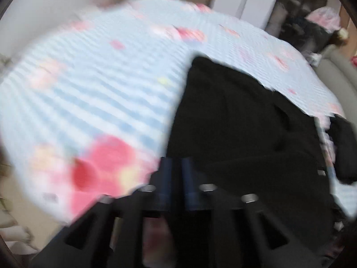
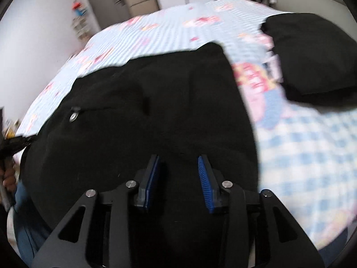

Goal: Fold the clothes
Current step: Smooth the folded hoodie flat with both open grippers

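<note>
Black garment (image 2: 138, 116) shows its zipper pull only from the right gripper (image 2: 178, 163), jaws apart; left gripper (image 1: 176, 163) nearly together, grip unclear; folded black pile (image 2: 312, 55) beside.

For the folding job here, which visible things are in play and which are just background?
In play: black garment spread on the bed; second black garment lying apart; left gripper; right gripper.

Background: checked bedsheet; grey cabinet; white wall.

Black garment (image 2: 145, 116) spread on checked bedsheet, zip pull showing, second black garment (image 2: 312, 55) nearby
</note>
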{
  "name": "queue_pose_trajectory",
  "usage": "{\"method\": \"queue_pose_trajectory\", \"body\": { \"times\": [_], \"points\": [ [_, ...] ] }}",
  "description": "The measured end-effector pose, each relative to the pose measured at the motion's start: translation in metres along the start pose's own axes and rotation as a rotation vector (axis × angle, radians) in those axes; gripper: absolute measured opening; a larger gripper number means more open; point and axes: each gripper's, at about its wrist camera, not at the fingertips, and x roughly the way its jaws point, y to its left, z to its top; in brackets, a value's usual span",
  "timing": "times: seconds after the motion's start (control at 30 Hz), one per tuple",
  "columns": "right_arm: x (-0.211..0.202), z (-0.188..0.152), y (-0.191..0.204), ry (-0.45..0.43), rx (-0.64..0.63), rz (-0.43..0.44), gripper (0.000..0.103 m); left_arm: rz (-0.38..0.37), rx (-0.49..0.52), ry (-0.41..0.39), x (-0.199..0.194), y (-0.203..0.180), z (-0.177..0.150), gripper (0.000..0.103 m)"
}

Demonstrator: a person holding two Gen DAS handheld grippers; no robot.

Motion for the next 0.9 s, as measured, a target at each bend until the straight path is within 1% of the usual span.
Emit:
{"method": "queue_pose_trajectory", "body": {
  "times": [0.03,0.07,0.1,0.17,0.23,0.27,0.3,0.33,0.37,0.4,0.43,0.5,0.57,0.6,0.63,0.67,0.7,0.73,0.77,0.8,0.83,0.87,0.9],
  "points": [
    [-0.008,0.004,-0.002,-0.020,0.024,0.009,0.050,-0.069,-0.011,-0.027,-0.013,-0.005,-0.001,0.033],
    [-0.016,0.007,-0.003,-0.043,0.045,0.026,0.051,-0.129,-0.002,-0.043,-0.023,-0.012,-0.004,0.036],
    [-0.023,0.010,-0.003,-0.062,0.059,0.045,0.052,-0.166,0.039,-0.044,-0.030,-0.026,-0.011,0.038],
    [-0.031,0.010,0.003,-0.071,0.059,0.084,0.052,-0.223,0.144,-0.036,-0.041,-0.057,-0.029,0.043],
    [-0.028,0.004,0.014,-0.044,0.043,0.131,0.052,-0.270,0.214,-0.007,-0.037,-0.083,-0.048,0.046],
    [-0.026,0.002,0.019,-0.030,0.035,0.154,0.052,-0.274,0.233,0.015,-0.031,-0.091,-0.055,0.047],
    [-0.021,-0.002,0.023,-0.013,0.025,0.161,0.052,-0.241,0.229,0.049,-0.020,-0.094,-0.060,0.047],
    [-0.011,-0.005,0.025,0.009,0.013,0.141,0.052,-0.193,0.218,0.088,-0.006,-0.096,-0.064,0.047],
    [-0.003,-0.009,0.026,0.024,0.002,0.119,0.050,-0.172,0.195,0.113,-0.002,-0.093,-0.071,0.041],
    [0.002,-0.011,0.024,0.026,-0.007,0.095,0.042,-0.174,0.154,0.114,-0.006,-0.086,-0.077,0.038],
    [0.004,-0.013,0.021,0.025,-0.011,0.066,0.034,-0.180,0.107,0.107,-0.012,-0.078,-0.081,0.029],
    [0.001,-0.013,0.011,0.012,-0.001,-0.005,0.033,-0.171,0.076,0.097,-0.023,-0.068,-0.083,0.028],
    [-0.012,-0.010,0.001,-0.017,0.023,-0.052,0.034,-0.176,0.064,0.098,-0.027,-0.063,-0.084,0.028],
    [-0.020,-0.009,-0.002,-0.031,0.036,-0.062,0.035,-0.177,0.064,0.093,-0.030,-0.063,-0.085,0.028],
    [-0.029,-0.008,-0.002,-0.046,0.045,-0.049,0.042,-0.175,0.067,0.085,-0.032,-0.064,-0.085,0.029],
    [-0.038,-0.007,0.000,-0.063,0.050,-0.032,0.048,-0.182,0.080,0.072,-0.037,-0.066,-0.085,0.033],
    [-0.046,-0.007,0.004,-0.084,0.046,-0.006,0.055,-0.194,0.098,0.056,-0.042,-0.069,-0.084,0.036],
    [-0.054,-0.008,0.011,-0.101,0.034,0.023,0.056,-0.219,0.125,0.041,-0.047,-0.075,-0.085,0.042],
    [-0.060,-0.010,0.021,-0.109,0.010,0.058,0.056,-0.250,0.156,0.027,-0.052,-0.082,-0.087,0.051],
    [-0.062,-0.012,0.031,-0.105,-0.013,0.081,0.059,-0.282,0.187,0.014,-0.058,-0.090,-0.088,0.055],
    [-0.058,-0.016,0.039,-0.081,-0.031,0.082,0.063,-0.290,0.226,0.006,-0.059,-0.101,-0.091,0.059],
    [-0.053,-0.020,0.048,-0.056,-0.050,0.083,0.065,-0.287,0.270,0.001,-0.058,-0.115,-0.093,0.060],
    [-0.048,-0.023,0.056,-0.031,-0.069,0.084,0.071,-0.284,0.313,-0.004,-0.058,-0.129,-0.096,0.060]
  ]
}}
